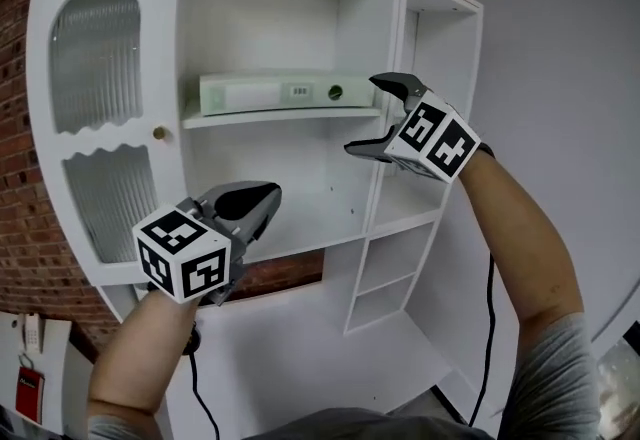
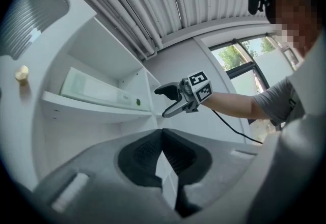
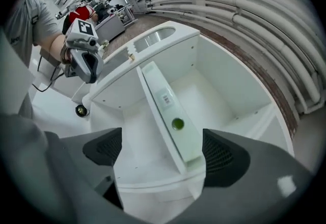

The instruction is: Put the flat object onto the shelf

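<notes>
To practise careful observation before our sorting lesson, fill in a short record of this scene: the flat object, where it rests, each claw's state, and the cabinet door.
Object: pale green flat box, lying lengthwise
Resting place: shelf, the box wholly on it
Right claw: open, nothing gripped, by the box's right end
Left claw: shut, empty, lower down in front of the shelves
Cabinet door: left of the shelf, ribbed panes, small round knob
Task state: box already on the shelf
</notes>
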The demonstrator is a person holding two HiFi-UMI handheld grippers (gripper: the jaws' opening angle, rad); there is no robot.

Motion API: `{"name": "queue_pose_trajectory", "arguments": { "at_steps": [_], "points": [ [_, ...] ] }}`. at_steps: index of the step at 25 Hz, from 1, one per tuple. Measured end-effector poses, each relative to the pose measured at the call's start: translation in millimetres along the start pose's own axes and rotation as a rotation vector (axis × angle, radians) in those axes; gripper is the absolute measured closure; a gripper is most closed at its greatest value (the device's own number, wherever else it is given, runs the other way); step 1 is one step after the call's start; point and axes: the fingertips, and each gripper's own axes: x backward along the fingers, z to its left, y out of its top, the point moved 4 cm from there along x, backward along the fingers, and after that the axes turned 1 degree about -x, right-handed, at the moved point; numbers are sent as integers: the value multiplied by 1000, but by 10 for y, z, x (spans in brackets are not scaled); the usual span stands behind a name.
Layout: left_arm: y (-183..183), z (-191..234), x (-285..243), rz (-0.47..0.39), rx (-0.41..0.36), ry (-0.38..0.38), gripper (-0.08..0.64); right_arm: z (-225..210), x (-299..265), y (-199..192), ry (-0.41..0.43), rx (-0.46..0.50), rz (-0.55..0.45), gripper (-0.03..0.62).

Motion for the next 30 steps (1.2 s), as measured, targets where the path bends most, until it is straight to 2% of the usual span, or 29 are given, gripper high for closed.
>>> {"name": "queue_pose_trajectory", "arguments": {
  "at_steps": [5, 9, 16, 25, 30],
  "points": [
    [-49, -447, -523, -18, 30, -113, 561, 72, 722, -478, -49, -107, -4, 182],
    [-122, -980, -1022, -31, 65, -233, 561, 228, 1447, -976, -96, -179, 47, 252],
    [-322, -1923, -1720, -39, 126, -390, 561, 556, 2561, -1771, -189, -310, 122, 354],
    [-766, -3201, -2413, -21, 191, -570, 561, 1291, 3879, -2691, -307, -446, 268, 484],
    [-1089, -3808, -2624, -8, 256, -641, 561, 1785, 4497, -3096, -370, -574, 325, 529]
  ]
}}
